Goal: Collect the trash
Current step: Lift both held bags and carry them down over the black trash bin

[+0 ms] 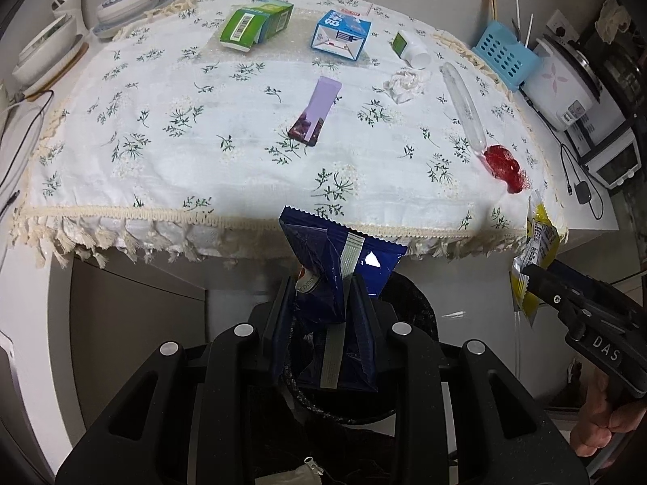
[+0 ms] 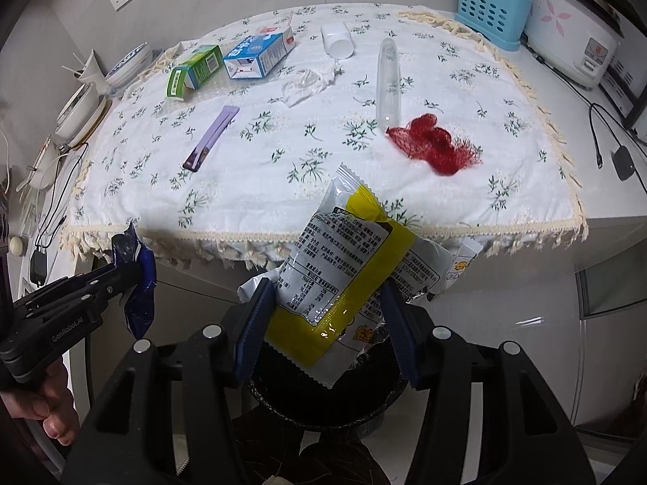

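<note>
My left gripper (image 1: pixel 319 295) is shut on a dark blue snack wrapper (image 1: pixel 339 258) and holds it over a black trash bin (image 1: pixel 416 311) in front of the table. My right gripper (image 2: pixel 327 303) is shut on a yellow and white snack wrapper (image 2: pixel 343 250) above the bin (image 2: pixel 323 400). On the flowered tablecloth (image 1: pixel 202 141) lie a purple wrapper (image 1: pixel 315 111), a green carton (image 1: pixel 254 24), a blue carton (image 1: pixel 341 34), a crumpled tissue (image 1: pixel 406 83), a white cup (image 1: pixel 412 48), a clear plastic tube (image 1: pixel 461 101) and red netting (image 1: pixel 503 163).
Bowls (image 1: pixel 129 0) stand at the table's back left. A blue basket (image 1: pixel 503 54) and a rice cooker (image 1: pixel 562 81) stand at the back right. Cables (image 1: pixel 582 186) lie on the counter at the right.
</note>
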A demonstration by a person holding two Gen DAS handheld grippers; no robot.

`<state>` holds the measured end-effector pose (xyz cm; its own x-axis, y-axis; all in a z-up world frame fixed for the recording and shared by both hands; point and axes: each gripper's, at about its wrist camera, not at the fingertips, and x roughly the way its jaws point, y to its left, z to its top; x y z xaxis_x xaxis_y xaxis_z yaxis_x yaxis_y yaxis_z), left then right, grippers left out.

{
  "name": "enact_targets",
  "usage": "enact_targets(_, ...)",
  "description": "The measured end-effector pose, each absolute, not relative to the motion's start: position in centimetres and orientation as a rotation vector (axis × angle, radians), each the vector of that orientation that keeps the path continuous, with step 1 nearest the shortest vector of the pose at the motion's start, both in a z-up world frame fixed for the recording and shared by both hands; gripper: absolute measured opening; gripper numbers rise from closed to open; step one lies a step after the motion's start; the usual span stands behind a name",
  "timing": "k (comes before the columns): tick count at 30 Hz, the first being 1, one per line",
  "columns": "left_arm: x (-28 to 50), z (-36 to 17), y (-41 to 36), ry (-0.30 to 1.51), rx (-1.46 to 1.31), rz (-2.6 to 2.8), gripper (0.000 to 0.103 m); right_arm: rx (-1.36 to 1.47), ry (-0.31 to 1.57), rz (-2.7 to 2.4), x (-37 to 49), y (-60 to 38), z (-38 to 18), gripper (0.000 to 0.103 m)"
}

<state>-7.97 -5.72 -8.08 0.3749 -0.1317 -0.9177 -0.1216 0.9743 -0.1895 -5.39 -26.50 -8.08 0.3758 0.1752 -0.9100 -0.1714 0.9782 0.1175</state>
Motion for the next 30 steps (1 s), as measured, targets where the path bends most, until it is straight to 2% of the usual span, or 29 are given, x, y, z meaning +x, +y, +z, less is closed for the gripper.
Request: enact_targets(30,-11.0,-17.6,-10.6,1.301,-0.193,-0.041,0.028,0.048,1.251,0.204,-9.2,-29.8,-17.3,0.052)
